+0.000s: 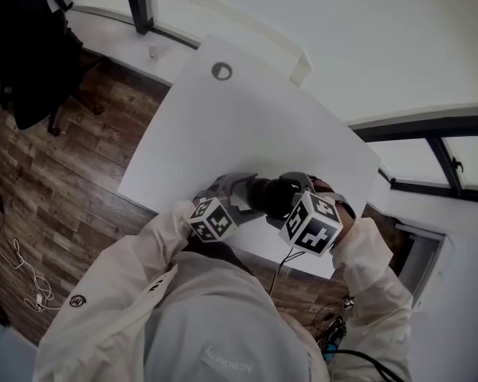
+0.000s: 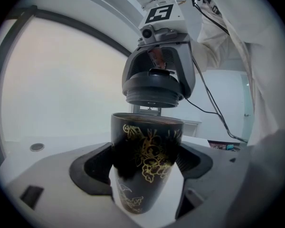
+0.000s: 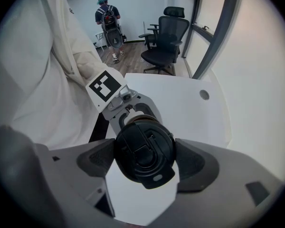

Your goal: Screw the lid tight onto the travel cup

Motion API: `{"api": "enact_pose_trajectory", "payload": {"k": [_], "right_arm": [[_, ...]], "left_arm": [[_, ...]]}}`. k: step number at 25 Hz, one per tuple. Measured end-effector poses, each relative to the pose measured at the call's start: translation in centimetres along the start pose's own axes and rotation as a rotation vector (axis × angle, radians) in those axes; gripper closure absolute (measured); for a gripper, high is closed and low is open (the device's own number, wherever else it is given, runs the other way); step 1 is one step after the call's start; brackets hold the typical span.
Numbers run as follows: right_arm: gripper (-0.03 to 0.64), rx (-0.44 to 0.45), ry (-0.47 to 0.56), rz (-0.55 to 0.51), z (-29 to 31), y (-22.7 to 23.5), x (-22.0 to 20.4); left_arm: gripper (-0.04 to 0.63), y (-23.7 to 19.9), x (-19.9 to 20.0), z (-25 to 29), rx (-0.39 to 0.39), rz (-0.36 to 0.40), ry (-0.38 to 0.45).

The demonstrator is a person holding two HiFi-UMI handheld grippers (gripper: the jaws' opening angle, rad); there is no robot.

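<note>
Left gripper (image 2: 145,166) is clamped on the black travel cup (image 2: 147,148) below its rim, mouth up, over the near edge of the white table (image 1: 247,126). Right gripper (image 3: 143,159) points down with its claw closed on the lid (image 2: 152,88). The lid hangs just above the mouth without touching it, evidently staged for lowering and threading. There is open room all round.
</note>
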State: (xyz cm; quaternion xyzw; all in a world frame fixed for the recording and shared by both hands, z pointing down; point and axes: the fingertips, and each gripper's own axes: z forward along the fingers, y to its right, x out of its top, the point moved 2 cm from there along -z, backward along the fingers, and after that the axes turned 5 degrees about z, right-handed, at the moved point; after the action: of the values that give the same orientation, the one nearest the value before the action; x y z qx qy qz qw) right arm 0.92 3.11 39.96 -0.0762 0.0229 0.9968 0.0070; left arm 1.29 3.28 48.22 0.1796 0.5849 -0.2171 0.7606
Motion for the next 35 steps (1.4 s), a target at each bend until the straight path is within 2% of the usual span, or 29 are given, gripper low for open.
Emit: {"api": "enact_pose_trajectory", "payload": {"k": [7,13,23,28,35], "right_arm": [[0.235,0.037,-0.024,-0.065,1.5,-0.6,1.7],[0.235,0.026,-0.053,-0.130,2.8,-1.0,2.2],[0.235,0.042,-0.029,-0.134,3.4,-1.1,2.5],[0.235,0.038,0.080,-0.125,3.7,-1.7,2.4],[0.235,-0.003,0.390,-0.088,3.1,-1.7,2.0]], "left_arm": [[0.184,0.0,-0.2,-0.1,0.009,-0.016,0.005],[0.184,-0.1,-0.5,-0.3,0.015,-0.021,0.000],[0.184,-0.2,-0.6,-0.6,0.018,-0.025,-0.007],[0.184,0.2,-1.1,-0.8,0.013,-0.019,-0.018],[0.184,0.2,-1.4,-0.8,-0.002,-0.021,-0.043]]}}
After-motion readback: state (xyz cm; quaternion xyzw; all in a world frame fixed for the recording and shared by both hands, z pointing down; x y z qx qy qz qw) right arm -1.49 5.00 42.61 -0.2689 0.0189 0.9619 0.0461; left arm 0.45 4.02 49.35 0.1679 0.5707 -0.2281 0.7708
